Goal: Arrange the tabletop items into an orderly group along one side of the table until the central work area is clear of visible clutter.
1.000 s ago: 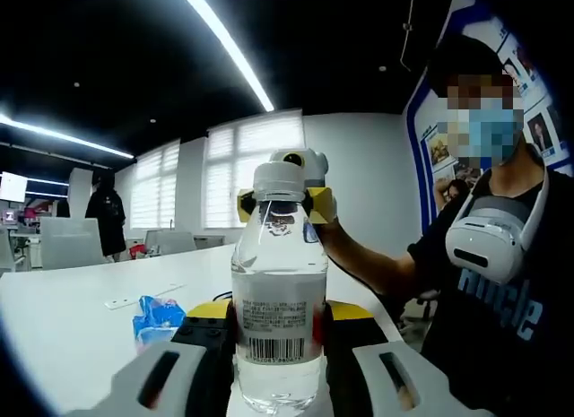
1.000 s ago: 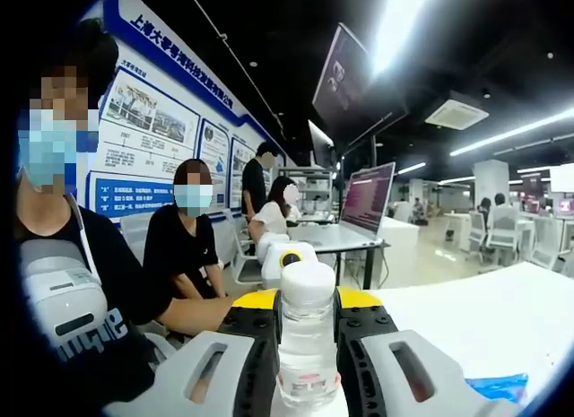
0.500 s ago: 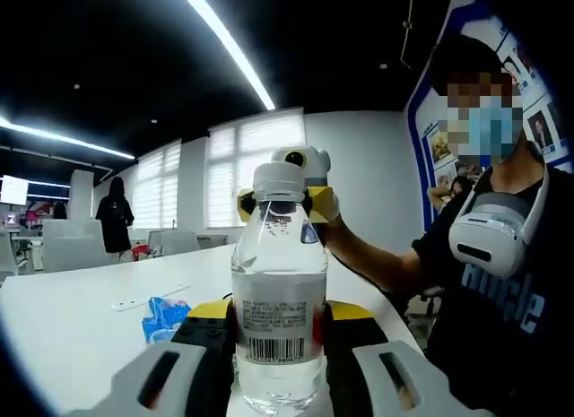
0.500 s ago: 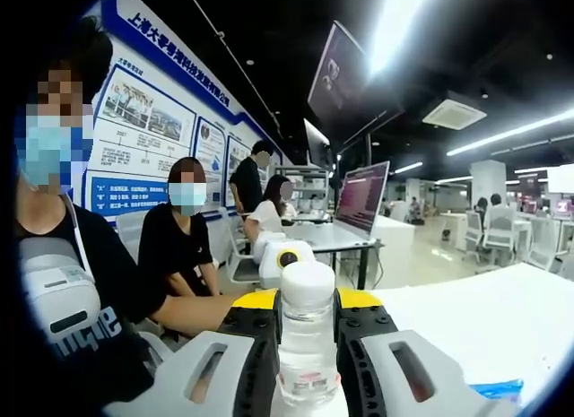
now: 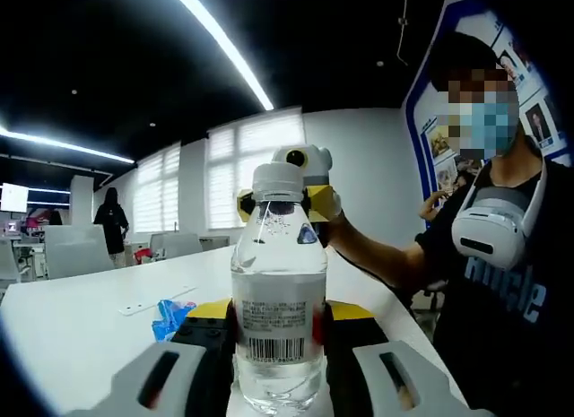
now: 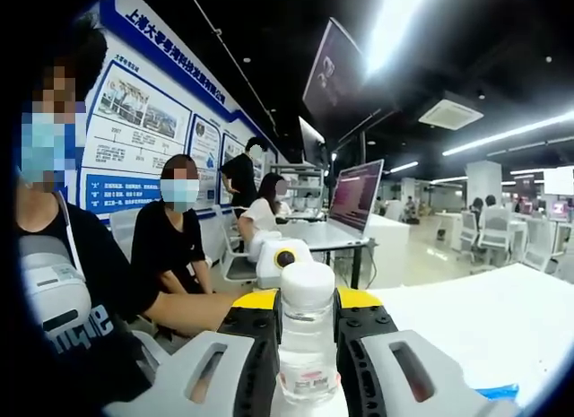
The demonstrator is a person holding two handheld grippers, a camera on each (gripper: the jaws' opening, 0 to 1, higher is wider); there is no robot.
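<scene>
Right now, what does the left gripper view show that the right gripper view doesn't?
Left gripper view: the bottle's barcode label, a blue wrapper and a flat white strip on the white table.
Right gripper view: an open laptop and seated people by a wall poster.
Both: the water bottle clamped by both grippers.

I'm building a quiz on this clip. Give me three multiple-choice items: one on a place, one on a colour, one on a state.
1. Where does the blue wrapper lie?
A. on the white table
B. on a chair
C. on the bottle's cap

2. What colour is the cap of the water bottle?
A. red
B. white
C. green

3. How is the bottle held?
A. lying flat, untouched
B. upright, left gripper at the body, right gripper at the neck
C. upside down

Answers: 1 A, it rests on the tabletop left of the bottle; 2 B, the cap is white; 3 B, jaws flank both parts.
</scene>
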